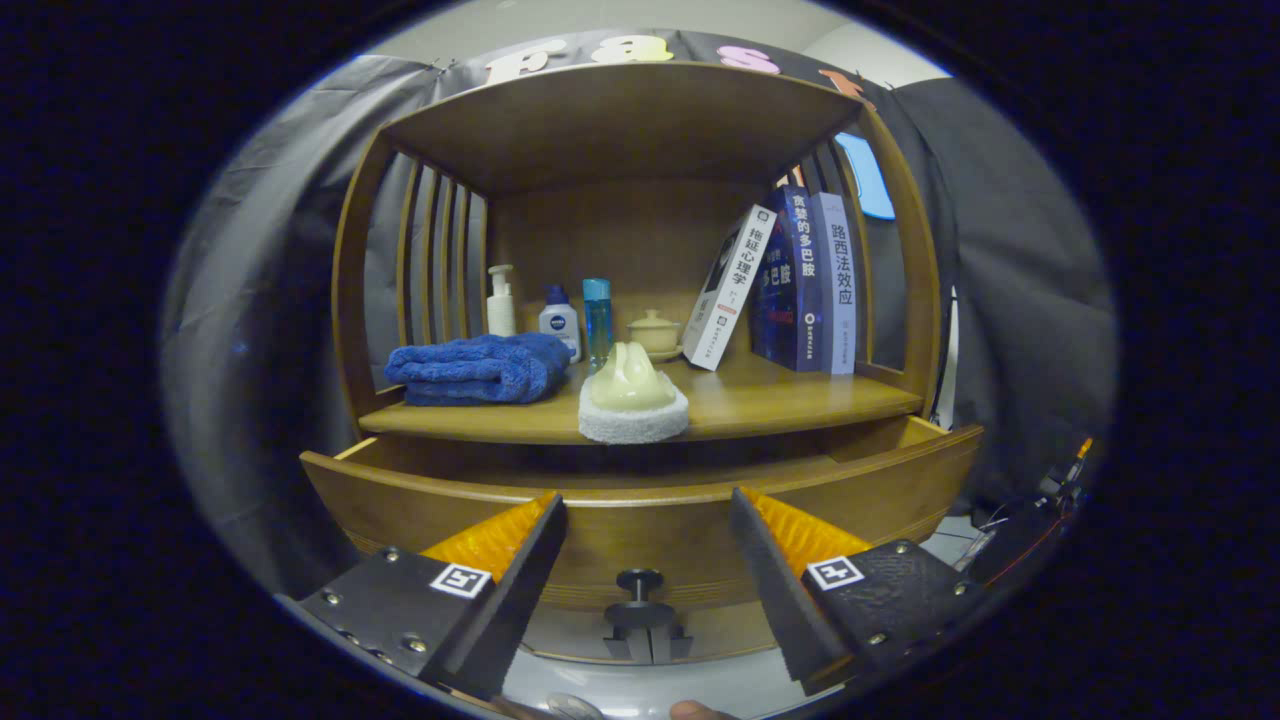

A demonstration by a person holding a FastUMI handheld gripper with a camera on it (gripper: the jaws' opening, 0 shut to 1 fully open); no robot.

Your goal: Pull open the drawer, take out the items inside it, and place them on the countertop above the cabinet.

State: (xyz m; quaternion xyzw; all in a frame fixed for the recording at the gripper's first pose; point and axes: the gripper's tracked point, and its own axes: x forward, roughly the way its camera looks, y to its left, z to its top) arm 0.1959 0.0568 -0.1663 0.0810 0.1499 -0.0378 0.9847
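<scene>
Jaws apart, empty, before curved wooden drawer [640,520], seemingly open.

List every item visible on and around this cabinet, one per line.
Cabinet: one, brown wood, straight ahead.
Drawer: one, brown wood, pulled partly open below the shelf; inside hidden.
Drawer knob: one, dark, between the tongs' fingers, untouched.
Towel: one, blue, folded, shelf's left side.
Pump bottle: one, white, behind the towel.
Small bottle: one, white with blue cap, beside the pump bottle.
Tall bottle: one, light blue, mid-shelf.
Lidded cup: one, cream, on a saucer at the back.
Cream object: one, on a white pad at the shelf's front edge.
Books: three, one white leaning, two blue upright, right side.
Tongs: one, fingers apart, at the drawer front.
</scene>
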